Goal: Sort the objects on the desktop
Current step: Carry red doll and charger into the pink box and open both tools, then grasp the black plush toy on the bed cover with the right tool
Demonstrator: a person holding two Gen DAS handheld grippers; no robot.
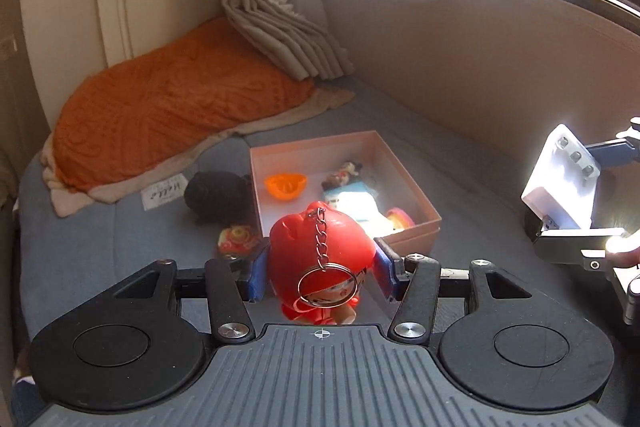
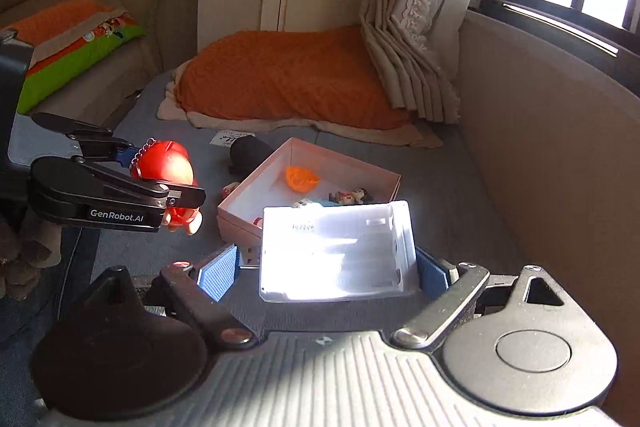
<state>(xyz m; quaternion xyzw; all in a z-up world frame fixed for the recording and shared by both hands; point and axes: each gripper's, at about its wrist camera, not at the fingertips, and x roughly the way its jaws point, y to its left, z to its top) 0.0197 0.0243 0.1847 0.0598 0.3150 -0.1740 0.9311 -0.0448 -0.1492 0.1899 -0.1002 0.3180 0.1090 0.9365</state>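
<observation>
My left gripper [image 1: 320, 267] is shut on a red doll keychain [image 1: 320, 247] with a metal chain and ring, held above the grey mattress just short of the pink box [image 1: 416, 227]. It also shows in the right wrist view [image 2: 168, 167], left of the box [image 2: 240, 199]. My right gripper [image 2: 328, 267] is shut on a white plastic case [image 2: 336, 251], held in front of the box; the case also shows at the right edge of the left wrist view [image 1: 560, 183]. The box holds an orange shell-like toy [image 1: 286, 187], a small figure [image 1: 344, 173] and other small items.
A black object [image 1: 216, 197], a round red-and-yellow toy [image 1: 236, 241] and a "hello" tag [image 1: 164, 193] lie left of the box. An orange blanket [image 1: 168, 119] and curtains [image 1: 288, 39] lie behind. A padded wall [image 1: 500, 75] runs along the right.
</observation>
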